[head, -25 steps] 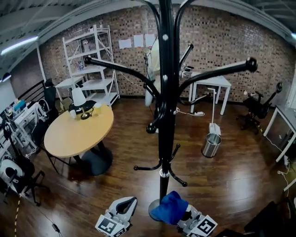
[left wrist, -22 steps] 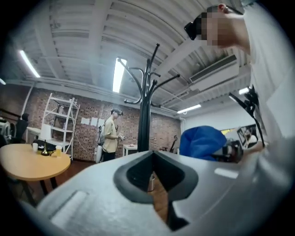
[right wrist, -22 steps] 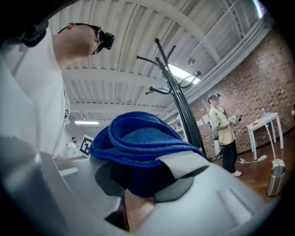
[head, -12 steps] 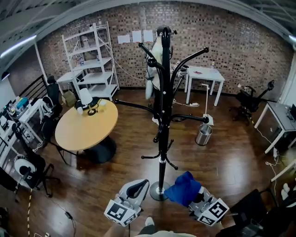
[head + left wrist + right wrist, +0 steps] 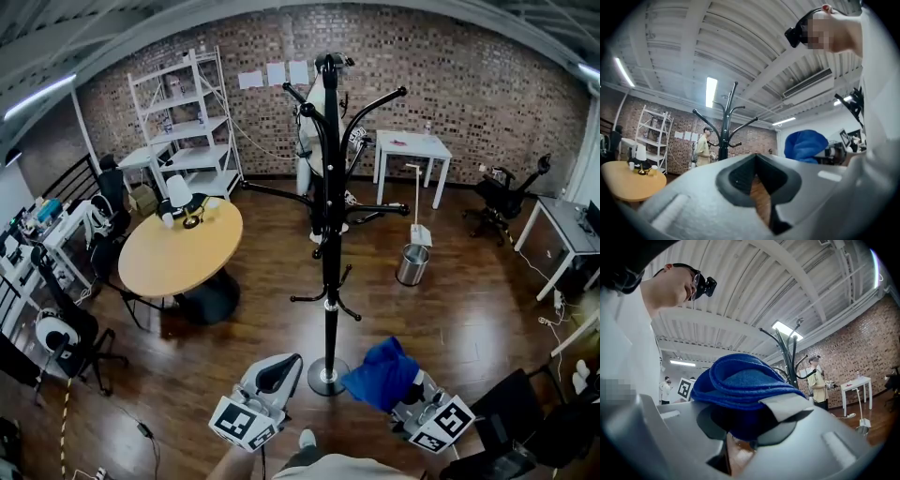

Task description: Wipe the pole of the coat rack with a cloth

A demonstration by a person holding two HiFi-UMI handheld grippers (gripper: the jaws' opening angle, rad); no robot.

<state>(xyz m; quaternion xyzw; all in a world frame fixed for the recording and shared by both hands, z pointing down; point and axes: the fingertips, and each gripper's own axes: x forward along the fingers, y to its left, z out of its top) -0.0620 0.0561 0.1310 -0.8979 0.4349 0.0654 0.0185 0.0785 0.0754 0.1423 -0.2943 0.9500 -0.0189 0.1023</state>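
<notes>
Cloth held in rt tongs, not on pole; left tongs empty

Head view: coat rack stands upright on wood floor, its round base just ahead of both tools. Right gripper, low at rt of base, has jaws clamped on blue cloth; its own view confirms folded cloth bunched over & between the jaws. Cloth sits near the base, to its rt, apart from the pole, no contact seen. Left gripper, low at left of base, has jaws brought together w/ nothing between them, per its own view; only floor shows through the slit. Round table well off to left, metal bin beyond the rack to rt, white shelving at brick wall
</notes>
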